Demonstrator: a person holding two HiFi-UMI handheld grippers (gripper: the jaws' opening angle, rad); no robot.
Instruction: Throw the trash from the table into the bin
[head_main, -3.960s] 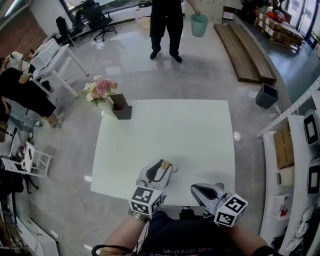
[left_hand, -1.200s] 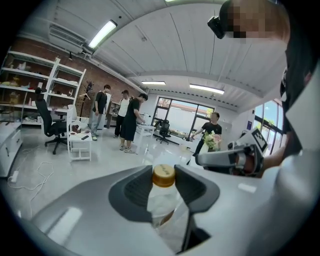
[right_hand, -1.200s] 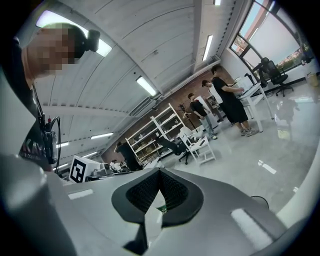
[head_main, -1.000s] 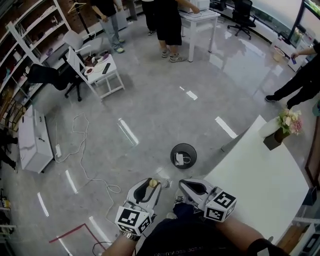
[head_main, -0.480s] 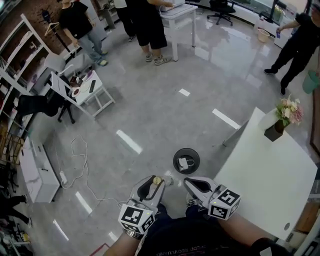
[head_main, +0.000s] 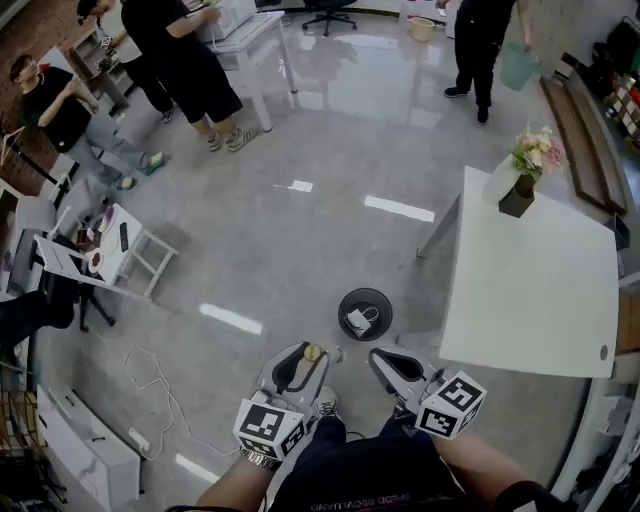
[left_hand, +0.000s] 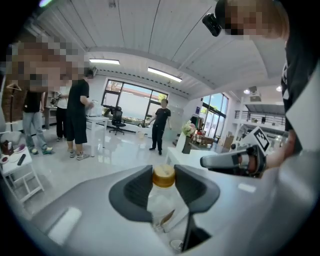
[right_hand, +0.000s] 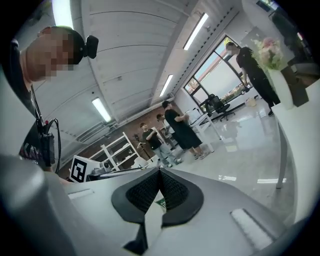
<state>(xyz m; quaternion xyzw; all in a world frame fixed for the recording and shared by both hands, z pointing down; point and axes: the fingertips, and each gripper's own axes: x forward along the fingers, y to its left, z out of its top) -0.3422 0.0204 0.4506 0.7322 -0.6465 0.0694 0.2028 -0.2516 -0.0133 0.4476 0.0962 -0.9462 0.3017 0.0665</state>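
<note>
While both are held above the floor just short of the bin (head_main: 365, 312), the left hand-held gripper (head_main: 305, 358) grips a clear, gold-capped bottle (left_hand: 162, 195) at its neck. The right hand-held gripper (head_main: 385, 365) is pinched narrow on a thin white scrap (right_hand: 159, 204) with green print. The counter (head_main: 530, 290) stands right of the bin.

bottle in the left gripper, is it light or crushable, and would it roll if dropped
The bottle looks clear, thin-walled and seemingly empty, so it is probably light and easily dented. Its round body would likely roll on the glossy floor if it missed the bin.
</note>
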